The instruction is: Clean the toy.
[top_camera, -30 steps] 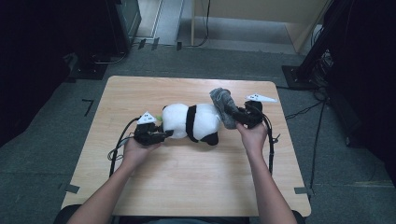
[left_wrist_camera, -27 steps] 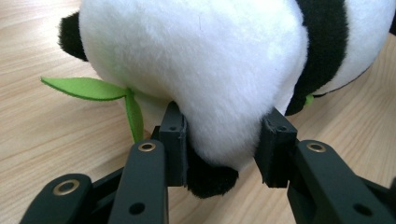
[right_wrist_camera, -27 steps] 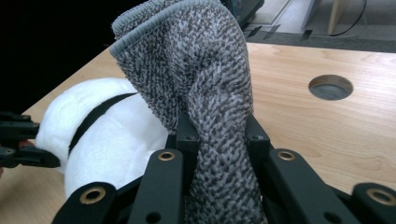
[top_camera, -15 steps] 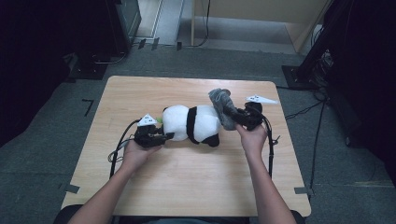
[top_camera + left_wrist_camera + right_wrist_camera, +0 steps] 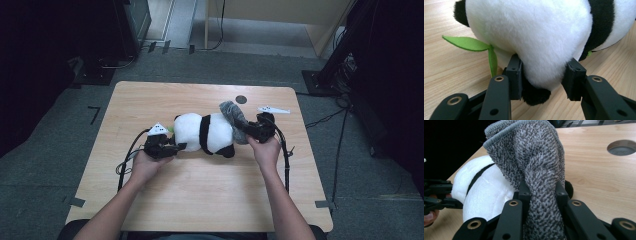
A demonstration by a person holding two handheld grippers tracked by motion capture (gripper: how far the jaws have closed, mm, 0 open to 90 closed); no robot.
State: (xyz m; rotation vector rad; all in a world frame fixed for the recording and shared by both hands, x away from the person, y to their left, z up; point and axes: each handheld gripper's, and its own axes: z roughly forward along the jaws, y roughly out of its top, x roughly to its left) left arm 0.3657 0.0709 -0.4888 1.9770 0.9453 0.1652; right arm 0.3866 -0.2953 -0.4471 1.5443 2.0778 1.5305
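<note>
On the left of the pale wooden table [image 5: 200, 200], the left gripper [image 5: 170, 147] lies low and points at the end of a soft black-and-white plush panda [image 5: 205, 132]. In the left gripper view its two black jaws stand on either side of the toy's rounded white fur [image 5: 534, 37], the pads touching and denting the plush. These jaws have just been opening a little, with the panda between them. A green felt leaf [image 5: 471, 45] sticks out beside the toy, flat on the wood. The panda lies on its side near the table's middle, between both grippers. At its other end, the right gripper [image 5: 250, 131] is clamped narrowly on a bunched grey knitted cloth [image 5: 536, 170], which rises above the jaws and drapes against the panda. Beyond it a round dark hole [image 5: 241, 99] sits in the tabletop.
</note>
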